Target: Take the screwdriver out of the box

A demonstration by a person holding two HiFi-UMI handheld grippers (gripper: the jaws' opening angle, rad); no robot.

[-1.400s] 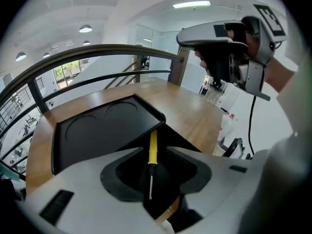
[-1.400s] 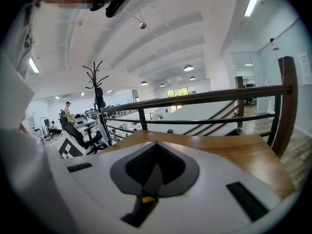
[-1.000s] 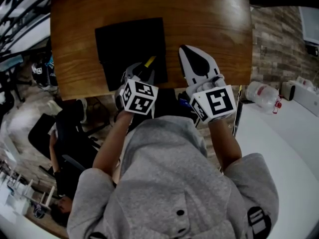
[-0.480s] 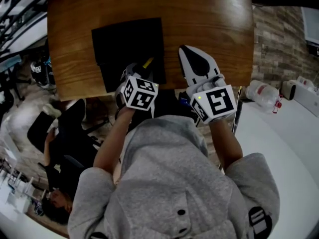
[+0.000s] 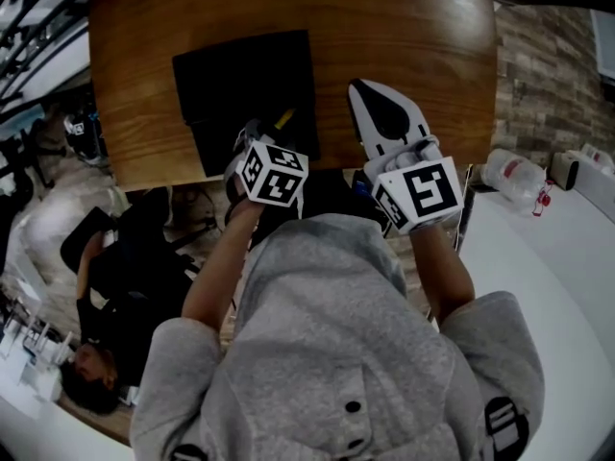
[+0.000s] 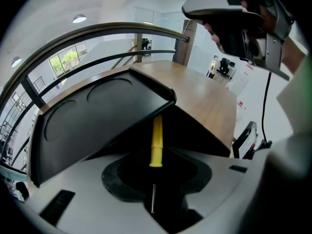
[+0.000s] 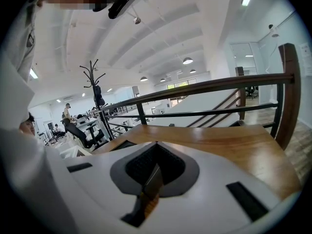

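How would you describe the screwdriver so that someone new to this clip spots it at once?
On the wooden table lies a black box, and the left gripper sits at its near right corner. The screwdriver sticks out from that gripper's shut fingers: a thin dark shaft with a bright yellow handle, the only coloured thing among black and white parts.

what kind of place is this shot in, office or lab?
Probably an open-plan office, likely on an upper level: a wooden table stands beside a railing, with a coat stand and office chairs beyond, under ceiling lights.
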